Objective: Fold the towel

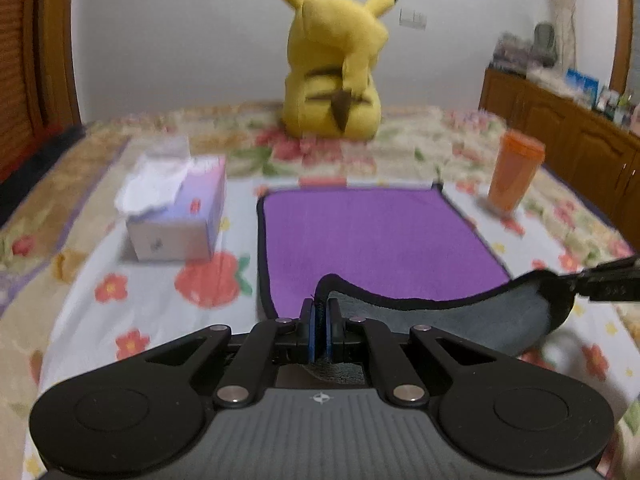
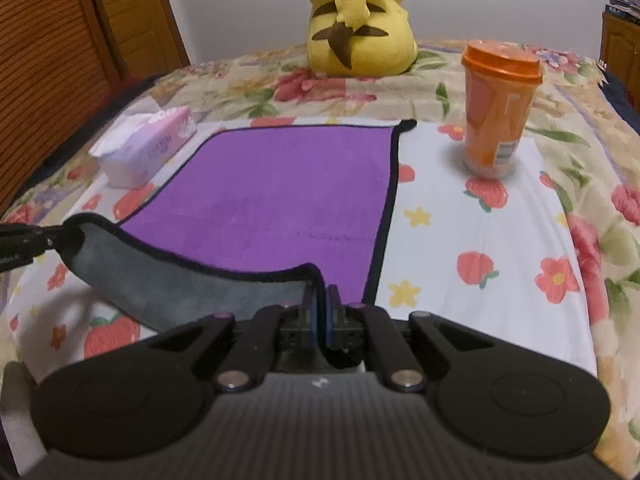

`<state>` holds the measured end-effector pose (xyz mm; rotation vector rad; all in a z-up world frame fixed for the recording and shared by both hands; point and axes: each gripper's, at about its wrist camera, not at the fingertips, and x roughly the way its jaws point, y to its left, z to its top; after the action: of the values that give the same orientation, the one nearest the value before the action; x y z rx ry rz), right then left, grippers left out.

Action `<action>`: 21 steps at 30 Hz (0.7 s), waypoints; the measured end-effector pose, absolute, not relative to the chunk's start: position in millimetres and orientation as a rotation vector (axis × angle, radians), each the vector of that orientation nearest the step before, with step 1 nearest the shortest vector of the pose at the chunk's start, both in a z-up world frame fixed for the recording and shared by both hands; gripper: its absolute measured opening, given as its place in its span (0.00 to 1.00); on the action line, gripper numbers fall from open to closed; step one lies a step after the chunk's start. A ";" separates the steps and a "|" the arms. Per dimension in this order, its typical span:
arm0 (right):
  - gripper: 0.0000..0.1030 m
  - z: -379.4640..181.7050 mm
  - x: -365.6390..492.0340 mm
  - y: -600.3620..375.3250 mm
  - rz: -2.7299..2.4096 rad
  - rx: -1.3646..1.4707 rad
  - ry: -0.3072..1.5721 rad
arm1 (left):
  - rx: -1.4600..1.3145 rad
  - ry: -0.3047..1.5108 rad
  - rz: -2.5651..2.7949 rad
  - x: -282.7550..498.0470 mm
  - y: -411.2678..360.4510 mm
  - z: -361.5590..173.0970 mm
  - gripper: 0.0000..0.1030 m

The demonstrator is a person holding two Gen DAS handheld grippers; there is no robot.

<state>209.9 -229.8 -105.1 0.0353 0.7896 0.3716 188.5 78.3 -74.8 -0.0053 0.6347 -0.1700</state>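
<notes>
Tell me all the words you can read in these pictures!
None can be read for sure.
Tissue box: pink print on its side, too blurred to read.
Orange cup: a white barcode label, too small to read.
Left gripper: tiny white marks on its side, unreadable.
</notes>
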 end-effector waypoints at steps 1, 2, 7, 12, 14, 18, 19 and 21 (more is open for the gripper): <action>0.04 -103.6 209.9 -230.2 0.371 0.038 0.780 | -0.012 0.618 -0.172 187.8 79.1 -71.6 0.08; 0.04 -102.4 209.5 -231.0 0.374 0.041 0.771 | -0.017 0.600 -0.172 186.5 78.8 -68.5 0.08; 0.04 -94.7 210.2 -235.8 0.377 0.062 0.732 | -0.022 0.562 -0.171 184.6 77.1 -61.9 0.08; 0.04 -87.2 211.2 -237.1 0.384 0.068 0.690 | -0.033 0.545 -0.166 188.0 78.3 -59.2 0.08; 0.04 -86.1 212.3 -236.6 0.388 0.064 0.679 | -0.036 0.544 -0.164 190.4 79.1 -59.5 0.08; 0.04 -87.6 217.1 -236.9 0.389 0.057 0.668 | -0.030 0.547 -0.159 194.5 77.7 -61.8 0.08; 0.04 -87.9 218.6 -237.4 0.389 0.057 0.667 | -0.027 0.546 -0.157 195.6 77.4 -62.5 0.08; 0.04 -88.3 221.3 -237.8 0.392 0.055 0.661 | -0.021 0.544 -0.152 198.5 76.7 -63.0 0.08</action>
<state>221.3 -237.8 -88.3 0.0546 0.6614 0.3917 198.5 76.7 -63.0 -0.0211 0.5445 -0.1521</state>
